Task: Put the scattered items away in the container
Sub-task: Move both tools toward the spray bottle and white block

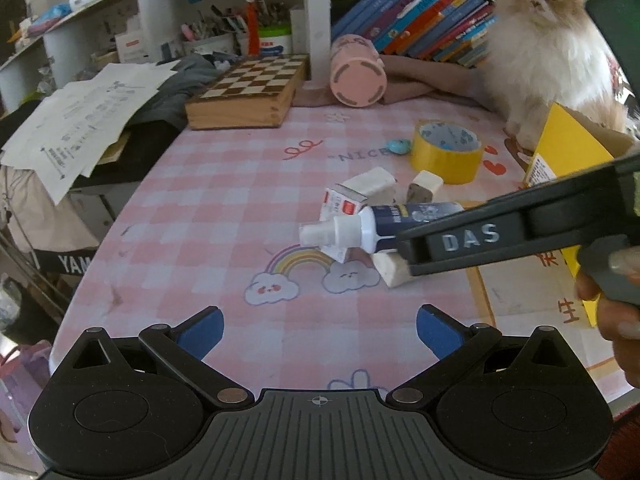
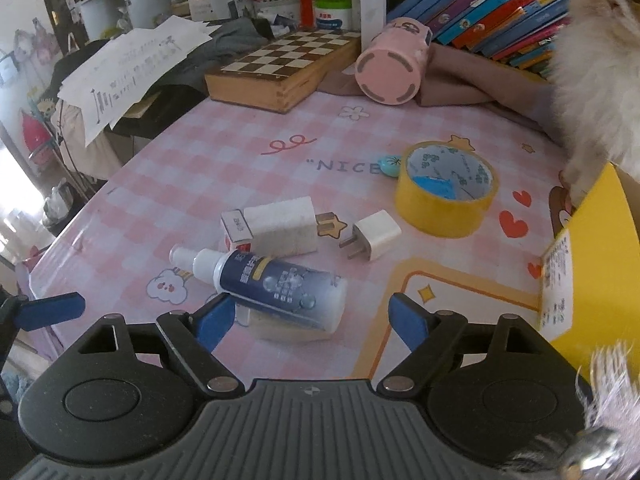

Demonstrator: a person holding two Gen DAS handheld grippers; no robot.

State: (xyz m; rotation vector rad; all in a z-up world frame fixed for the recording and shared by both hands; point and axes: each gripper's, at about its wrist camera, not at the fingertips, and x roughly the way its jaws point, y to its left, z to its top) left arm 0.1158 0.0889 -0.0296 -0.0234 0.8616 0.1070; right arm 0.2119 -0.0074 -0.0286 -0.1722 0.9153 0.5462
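**Both grippers spread wide over the pink checked table**

The right gripper [image 2: 312, 320] stands with its blue pads far apart, and nothing is pinched between them. Just ahead of it the spray bottle [image 2: 276, 284] lies on its side, propped across a pale block; the left pad sits right against the bottle's near end, though I can't say whether it actually touches. The left gripper [image 1: 320, 332] is equally wide and empty, hovering over bare tablecloth [image 1: 208, 216].

Behind the bottle sit a large white charger [image 2: 286, 226], a small red-and-white box [image 2: 236, 230] and a small white plug adapter [image 2: 376, 236], all close together. The yellow tape roll [image 2: 446, 192] stands further back, with a small turquoise object [image 2: 390, 165] half hidden behind it. The yellow box [image 2: 592, 256], at the right edge, is cut off by the frame, so its inside can't be seen. A fluffy cat [image 1: 556, 48] sits beside it. From the left wrist, the right tool's arm covers the bottle's rear half.
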